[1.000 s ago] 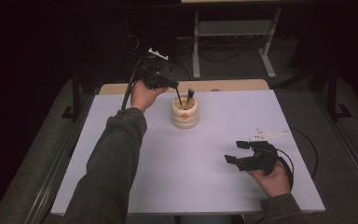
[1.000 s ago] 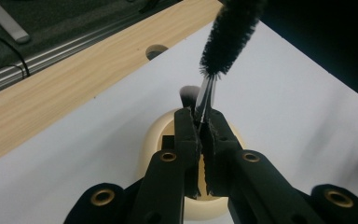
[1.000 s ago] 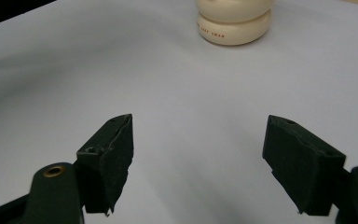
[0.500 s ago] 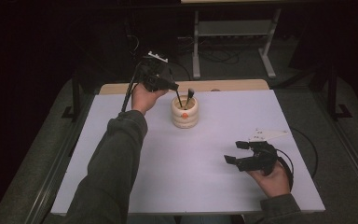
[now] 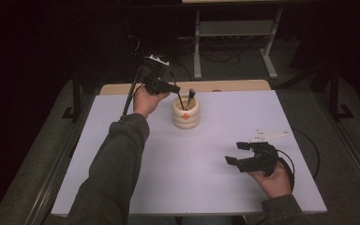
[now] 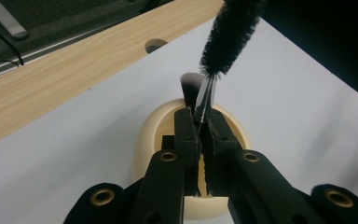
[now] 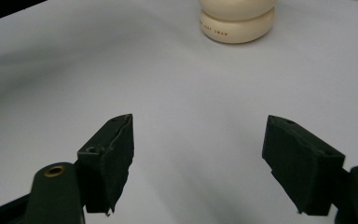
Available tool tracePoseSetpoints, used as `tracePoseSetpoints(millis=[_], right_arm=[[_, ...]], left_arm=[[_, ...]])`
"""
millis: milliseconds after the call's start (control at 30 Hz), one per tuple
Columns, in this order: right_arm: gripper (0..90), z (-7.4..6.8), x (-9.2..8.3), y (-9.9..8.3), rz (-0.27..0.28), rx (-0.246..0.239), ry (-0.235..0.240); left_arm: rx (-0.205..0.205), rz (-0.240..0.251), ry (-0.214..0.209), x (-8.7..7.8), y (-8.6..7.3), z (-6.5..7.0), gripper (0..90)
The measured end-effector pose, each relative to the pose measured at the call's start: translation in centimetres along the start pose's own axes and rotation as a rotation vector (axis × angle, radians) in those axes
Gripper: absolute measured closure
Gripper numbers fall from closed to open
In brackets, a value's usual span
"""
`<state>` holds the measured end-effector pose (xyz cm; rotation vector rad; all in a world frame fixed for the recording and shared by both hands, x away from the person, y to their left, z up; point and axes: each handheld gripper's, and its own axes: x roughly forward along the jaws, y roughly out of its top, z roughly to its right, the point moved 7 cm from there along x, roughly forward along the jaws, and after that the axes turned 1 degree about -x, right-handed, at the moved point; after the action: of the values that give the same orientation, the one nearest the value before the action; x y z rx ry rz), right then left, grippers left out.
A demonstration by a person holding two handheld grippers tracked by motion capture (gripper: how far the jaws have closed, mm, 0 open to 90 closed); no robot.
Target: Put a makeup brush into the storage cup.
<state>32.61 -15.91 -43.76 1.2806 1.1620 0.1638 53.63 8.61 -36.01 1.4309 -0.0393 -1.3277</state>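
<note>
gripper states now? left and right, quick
Left gripper: shut on brush handle, over the cup.
Right gripper: open, empty, above the table.

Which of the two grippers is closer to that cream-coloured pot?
Left. The left gripper is right above the pot, shut on a thin brush standing in it. The right gripper rests open, far off near the table's front edge.

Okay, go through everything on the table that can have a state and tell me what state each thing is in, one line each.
Left gripper: jaws shut on the wire stem of the bottle brush.
Bottle brush: upright, bristles up, stem over the cream holder.
Makeup brush: standing in the holder, bristles up.
Cream holder: upright on the white table.
Right gripper: jaws open, nothing between them.
</note>
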Motion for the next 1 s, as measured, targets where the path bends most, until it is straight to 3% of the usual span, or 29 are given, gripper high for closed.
tracePoseSetpoints(millis=[633,667,800,1000], right_arm=[[24.0,0.0,0.0,0.0,0.002,-0.002,-0.001],[24.0,0.0,0.0,0.0,0.001,-0.002,-0.001],[24.0,-0.1,0.1,0.0,-0.001,0.003,0.001],[24.0,0.0,0.0,0.0,0.0,0.0,0.0]], left_arm=[[-0.021,-0.01,0.022,1.3,-1.4,-0.2,85.3],[-0.001,-0.029,0.022,1.2,-1.5,-0.3,85.3],[-0.018,-0.043,0.014,1.6,-1.7,-0.2,84.5],[-0.005,-0.094,0.047,1.5,-2.3,-0.6,70.0]])
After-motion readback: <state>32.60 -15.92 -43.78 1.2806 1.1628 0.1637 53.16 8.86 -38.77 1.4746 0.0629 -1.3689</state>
